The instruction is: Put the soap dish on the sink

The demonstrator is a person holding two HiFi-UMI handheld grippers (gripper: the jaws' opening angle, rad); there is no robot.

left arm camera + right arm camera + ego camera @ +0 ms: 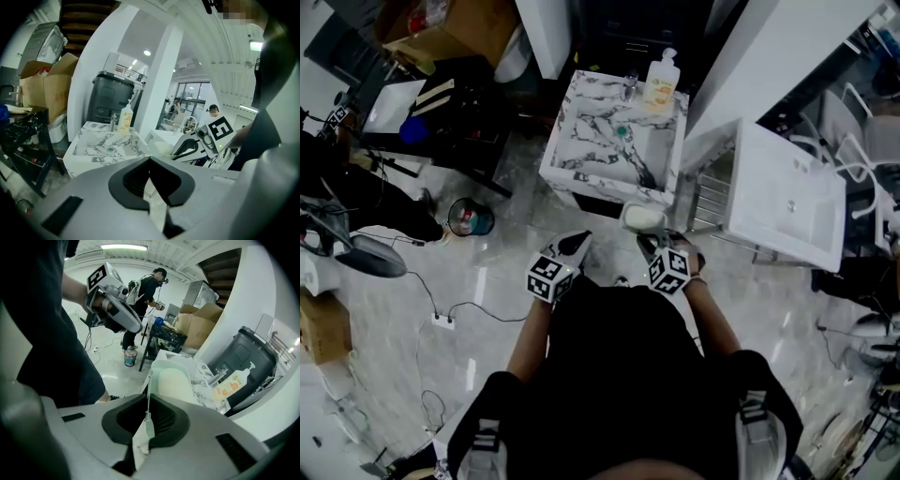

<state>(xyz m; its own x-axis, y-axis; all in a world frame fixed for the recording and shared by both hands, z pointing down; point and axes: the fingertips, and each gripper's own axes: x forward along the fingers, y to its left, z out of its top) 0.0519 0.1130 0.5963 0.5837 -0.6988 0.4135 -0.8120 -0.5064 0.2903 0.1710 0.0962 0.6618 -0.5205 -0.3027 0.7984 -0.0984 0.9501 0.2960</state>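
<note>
While near marbled sink, oval dish

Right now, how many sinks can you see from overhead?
2: a black-veined white marble square sink straight ahead of the person, and a plain white rectangular sink to its right. Clutter beyond may hide others.

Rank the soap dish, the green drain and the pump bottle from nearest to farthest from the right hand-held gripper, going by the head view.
1. The soap dish, clamped by its rim in the right hand-held gripper, just short of the sink front edge.
2. The green drain, mid-basin.
3. The pump bottle, on the back right corner.
</note>
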